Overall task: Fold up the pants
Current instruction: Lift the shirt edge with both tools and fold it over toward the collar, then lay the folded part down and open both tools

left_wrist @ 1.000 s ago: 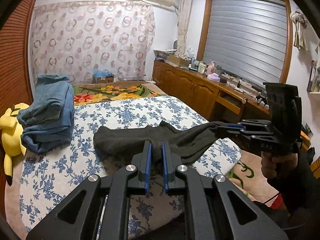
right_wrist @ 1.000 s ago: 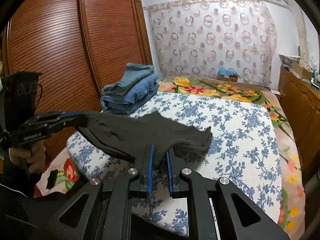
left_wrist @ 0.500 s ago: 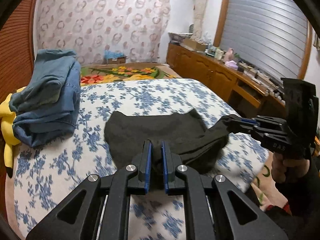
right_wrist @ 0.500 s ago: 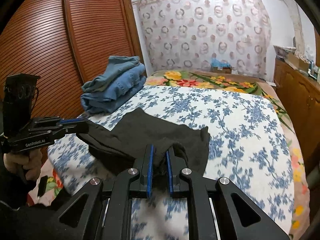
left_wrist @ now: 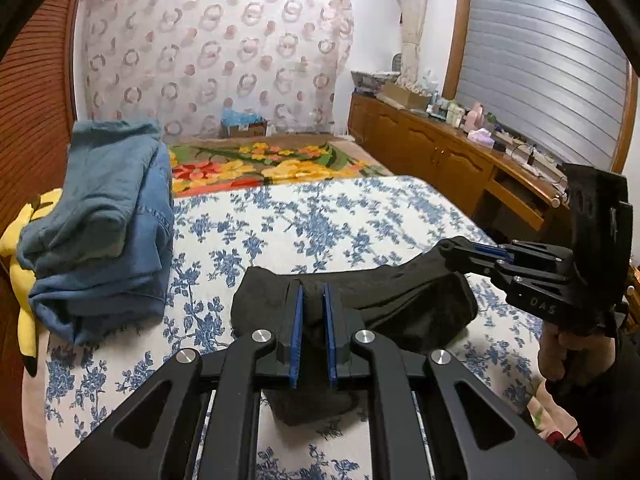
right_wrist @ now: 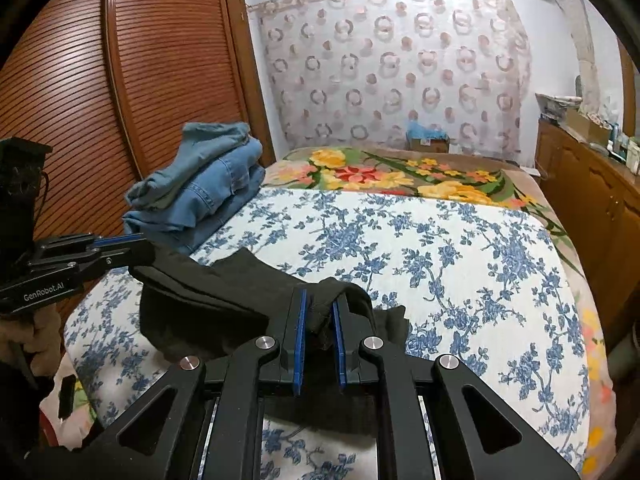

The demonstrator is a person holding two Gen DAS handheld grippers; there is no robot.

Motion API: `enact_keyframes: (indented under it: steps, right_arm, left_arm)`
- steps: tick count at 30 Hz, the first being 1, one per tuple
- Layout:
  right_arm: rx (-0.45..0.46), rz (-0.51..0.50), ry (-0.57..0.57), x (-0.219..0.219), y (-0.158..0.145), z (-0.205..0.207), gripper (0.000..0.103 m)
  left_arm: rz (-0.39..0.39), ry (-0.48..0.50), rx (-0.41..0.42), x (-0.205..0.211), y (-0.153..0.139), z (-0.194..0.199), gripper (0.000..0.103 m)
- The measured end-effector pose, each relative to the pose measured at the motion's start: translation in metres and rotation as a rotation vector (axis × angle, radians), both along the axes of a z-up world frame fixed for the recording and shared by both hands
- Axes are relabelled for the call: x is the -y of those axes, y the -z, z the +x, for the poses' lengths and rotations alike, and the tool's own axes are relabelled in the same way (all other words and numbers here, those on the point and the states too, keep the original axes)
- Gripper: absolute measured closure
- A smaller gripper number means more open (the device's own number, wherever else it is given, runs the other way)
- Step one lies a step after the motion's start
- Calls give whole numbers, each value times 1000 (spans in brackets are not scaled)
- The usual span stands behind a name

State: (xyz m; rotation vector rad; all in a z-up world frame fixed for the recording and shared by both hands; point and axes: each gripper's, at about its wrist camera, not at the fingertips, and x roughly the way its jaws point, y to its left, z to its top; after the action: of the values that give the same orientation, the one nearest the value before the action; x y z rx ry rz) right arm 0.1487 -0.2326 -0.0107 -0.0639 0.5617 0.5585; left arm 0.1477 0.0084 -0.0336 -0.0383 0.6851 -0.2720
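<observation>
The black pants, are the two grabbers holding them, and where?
Yes. The left gripper and the right gripper each pinch an edge of the black pants, one at each end, just over the bed.

Even indoor light, fisheye-warped edges

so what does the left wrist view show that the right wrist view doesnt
Only the left wrist view shows the yellow plush toy behind the folded jeans, the shuttered window, and the right gripper from outside. Only the right wrist view shows the slatted wardrobe doors broadly and the left gripper from outside. Both show the black pants, folded jeans and floral bed.
</observation>
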Motion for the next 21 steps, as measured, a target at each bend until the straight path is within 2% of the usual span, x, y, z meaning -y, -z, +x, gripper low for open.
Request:
enact_keyframes:
  steps: [6, 7, 12, 14, 16, 18, 21]
  right_arm:
    - [-43, -28, -2, -7, 19, 11, 91]
    - [-45, -30, -2, -7, 19, 12, 88]
    - [-4, -12, 7, -5, 13, 9, 85]
    - [3, -21, 20, -3, 13, 7, 83]
    - [10, -26, 31, 0, 13, 6, 78]
    - [11, -30, 39, 4, 14, 3, 76]
    - [2, -25, 42, 13, 16, -1, 72]
  left_arm:
    - [12, -26, -62, -2, 24, 12, 92]
    - [8, -30, -70, -3, 26, 13, 92]
    - [5, -33, -75, -5, 28, 12, 85]
    - [-1, -36, -67, -7, 27, 12, 65]
    - [-4, -40, -48, -9, 27, 8, 48]
    - [-7, -38, -44, -11, 29, 5, 44]
    - [-10, -38, -58, -13, 35, -1, 44]
